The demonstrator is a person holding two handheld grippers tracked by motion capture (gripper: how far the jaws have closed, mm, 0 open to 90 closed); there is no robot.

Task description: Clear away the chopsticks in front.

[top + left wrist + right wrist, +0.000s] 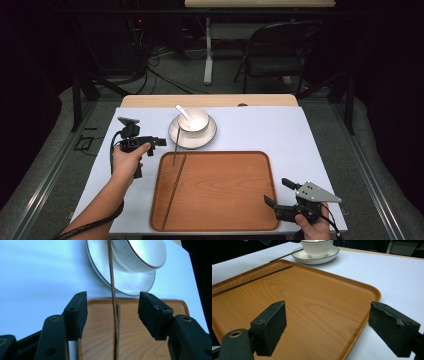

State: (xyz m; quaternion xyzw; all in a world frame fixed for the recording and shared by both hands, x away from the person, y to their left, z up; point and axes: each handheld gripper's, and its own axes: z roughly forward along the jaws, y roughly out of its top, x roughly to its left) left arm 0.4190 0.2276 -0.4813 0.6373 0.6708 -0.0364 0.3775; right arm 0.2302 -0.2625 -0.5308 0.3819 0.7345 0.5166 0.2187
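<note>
The wooden tray (220,192) lay near the front of the white-covered table (300,135) and serves here as the landmark. Just beyond its far left corner stood a white saucer (192,137) with a bowl (194,120) on it, a white spoon (183,113) resting in the bowl.

Two chopsticks were the things in hand. One chopstick (176,186) lay flat inside the tray along its left edge, apparently already put down. The other chopstick (177,145) ran from the saucer's rim, over the tray's far left corner, with its near end just inside the tray; it seemed propped there rather than lying flat.

The left gripper (156,142) hovered off the tray's far left corner, pointing across toward the sticks. Its jaws stood wide apart with nothing between the pads. In the left gripper view the propped chopstick (112,277) ran up the middle of the gap, well beyond the pads and untouched. That fits a release, though it could equally be lining up for a fresh grasp.

The right gripper (277,192) rested at the tray's near right corner, jaws spread wide and empty, aimed across the bare tray (312,305), probably parked out of the way while the left hand (127,161) worked.
</note>
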